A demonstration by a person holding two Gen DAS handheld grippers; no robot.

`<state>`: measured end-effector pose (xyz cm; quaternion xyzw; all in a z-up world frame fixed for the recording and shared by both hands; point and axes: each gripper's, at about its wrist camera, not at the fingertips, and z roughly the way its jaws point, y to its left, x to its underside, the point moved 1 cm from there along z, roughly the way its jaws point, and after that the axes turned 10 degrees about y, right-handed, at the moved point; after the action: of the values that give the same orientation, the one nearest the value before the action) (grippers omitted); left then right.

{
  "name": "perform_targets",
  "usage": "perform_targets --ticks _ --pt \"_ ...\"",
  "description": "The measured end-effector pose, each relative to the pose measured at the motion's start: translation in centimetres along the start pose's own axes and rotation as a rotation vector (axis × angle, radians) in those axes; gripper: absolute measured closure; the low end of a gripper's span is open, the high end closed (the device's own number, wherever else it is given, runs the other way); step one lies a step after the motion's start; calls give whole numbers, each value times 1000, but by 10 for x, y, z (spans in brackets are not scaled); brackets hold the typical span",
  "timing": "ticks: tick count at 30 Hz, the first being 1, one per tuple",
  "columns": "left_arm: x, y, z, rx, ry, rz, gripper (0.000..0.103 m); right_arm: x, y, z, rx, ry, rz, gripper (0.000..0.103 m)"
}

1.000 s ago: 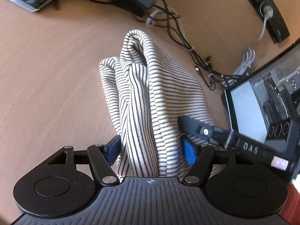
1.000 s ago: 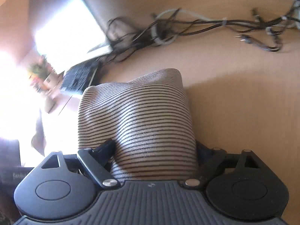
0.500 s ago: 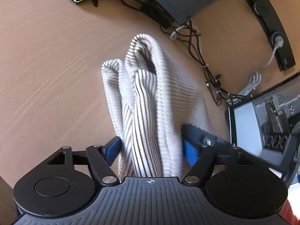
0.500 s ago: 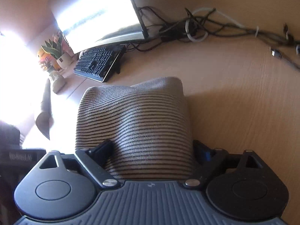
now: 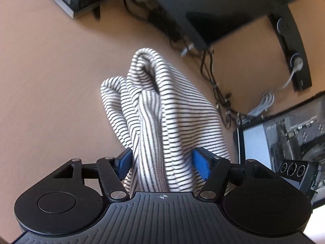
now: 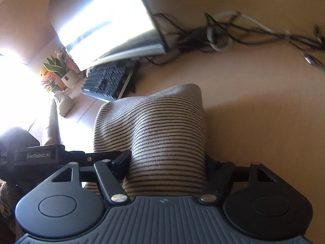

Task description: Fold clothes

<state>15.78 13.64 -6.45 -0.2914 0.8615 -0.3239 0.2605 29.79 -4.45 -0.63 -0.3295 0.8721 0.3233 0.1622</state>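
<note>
While carrying the striped garment (image 5: pixel 162 118) bunched and hanging above the wooden desktop (image 5: pixel 50 81), keep both grips level. Left gripper (image 5: pixel 162 162) clamped narrowly on gathered cloth; right gripper (image 6: pixel 166 162) likewise pinching the same garment. Lower evenly onto bare wood near the desk's middle, clear of the cables (image 6: pixel 233 34), keyboard (image 6: pixel 107 79) and monitor (image 6: pixel 105 26) at the back edge.

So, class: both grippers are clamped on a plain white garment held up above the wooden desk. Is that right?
Not quite. The garment is striped, dark lines on white, not plain; the left wrist view shows it best. The rest stands: the left gripper and right gripper both clamp it above the wooden desk.
</note>
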Motion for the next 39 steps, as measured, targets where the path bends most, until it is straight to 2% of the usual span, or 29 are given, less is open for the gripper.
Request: perform_targets --ticks 3,7,10,15,19,20,21,23,24,28,32,34,35,36,39 --pt "-30 13 -6 -9 -29 -1 36 -17 12 10 4 -22 -12 33" --pt "-69 35 1 -19 -36 6 36 -28 20 16 74 -37 -64 33" --pt "-87 37 6 -36 -9 48 32 -36 26 20 127 -49 -104 26" --pt "-92 17 -43 -82 -98 186 29 -50 36 27 215 -67 -169 15" --pt "-112 -11 -60 -11 -217 264 26 -61 44 33 286 -82 -222 14" --pt "-117 -16 -55 10 -227 291 25 -57 49 35 292 -81 -238 21" --pt "-122 -20 -47 19 -228 312 24 -52 54 38 297 -79 -254 39" --pt "-131 -21 -20 -30 -194 322 26 -43 64 43 306 -76 -286 57" --pt "-134 -15 -8 -72 -162 314 29 -39 69 45 310 -74 -302 57" --pt "-128 -5 15 -156 -142 337 29 -20 89 55 328 -67 -367 54" --pt "-129 -4 13 -146 -139 339 29 -19 106 50 356 -70 -400 53" --pt "-128 -1 11 -136 -141 331 29 -21 108 38 315 -88 -385 52" --pt "-126 -1 10 -135 -143 332 29 -22 108 34 287 -98 -373 49" --pt "-126 0 11 -136 -146 337 29 -22 106 34 270 -93 -361 45" --pt "-125 -1 12 -126 -152 328 25 -14 101 53 297 -46 -366 43"
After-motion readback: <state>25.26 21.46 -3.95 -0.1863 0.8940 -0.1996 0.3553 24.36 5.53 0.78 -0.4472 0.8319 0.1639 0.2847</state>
